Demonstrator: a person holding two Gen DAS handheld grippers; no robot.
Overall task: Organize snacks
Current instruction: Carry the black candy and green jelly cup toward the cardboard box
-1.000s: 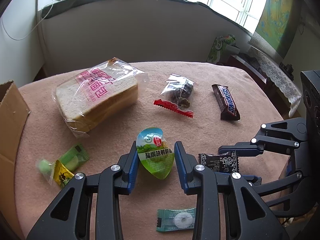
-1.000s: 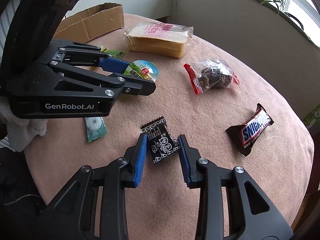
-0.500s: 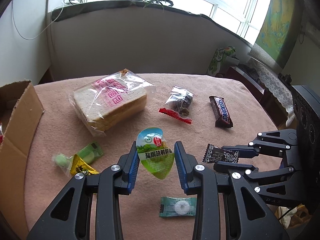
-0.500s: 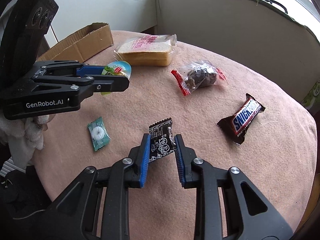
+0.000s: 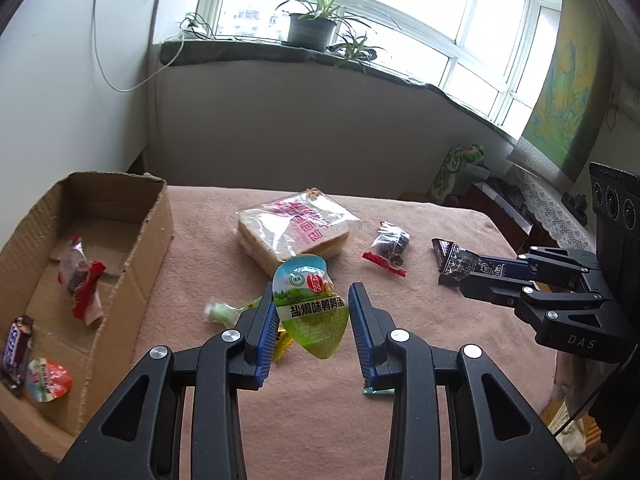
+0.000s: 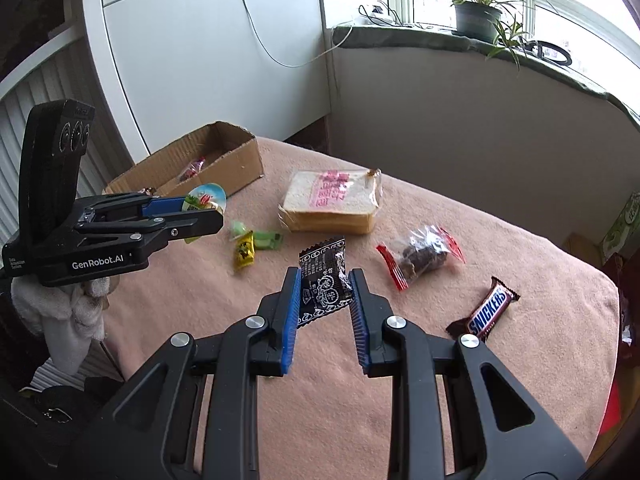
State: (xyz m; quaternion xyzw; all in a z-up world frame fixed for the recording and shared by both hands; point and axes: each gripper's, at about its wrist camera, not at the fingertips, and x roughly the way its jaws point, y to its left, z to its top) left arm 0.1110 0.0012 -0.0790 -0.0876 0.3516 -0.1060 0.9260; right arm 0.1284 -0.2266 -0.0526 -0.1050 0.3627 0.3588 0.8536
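1. Left gripper (image 5: 312, 316) clenched on a green quail-egg cup pack (image 5: 312, 306); blue pads press its two sides and the pack hangs clear of the table.
2. Right gripper (image 6: 324, 296) clamped on a black patterned candy wrapper (image 6: 325, 284), also lifted off the cloth. Its jaws have just been closing, with the wrapper between them.
3. Cardboard box (image 5: 156, 240) sits at the table's left edge, open top. Inside: a red-ended clear packet (image 5: 82, 280), a Snickers bar (image 5: 16, 350), a red-lidded cup pack (image 5: 46, 378).
4. Pink tablecloth (image 6: 520, 360) covers the table.
5. Bagged sliced bread (image 6: 332, 204) lies mid-table, just right of the box.
6. Clear bag of dark dried fruit with red seal (image 6: 420, 258) lies right of the bread, apart from it.
7. Another Snickers bar (image 6: 486, 312) lies near the table's right edge.
8. Yellow candy (image 6: 244, 250) touches green wrapped candies (image 6: 264, 240), between the left gripper and the bread.
9. Corner of a teal packet (image 5: 376, 390) peeks from under the left gripper's right finger.
10. Potted plant (image 5: 312, 28) on the windowsill behind.
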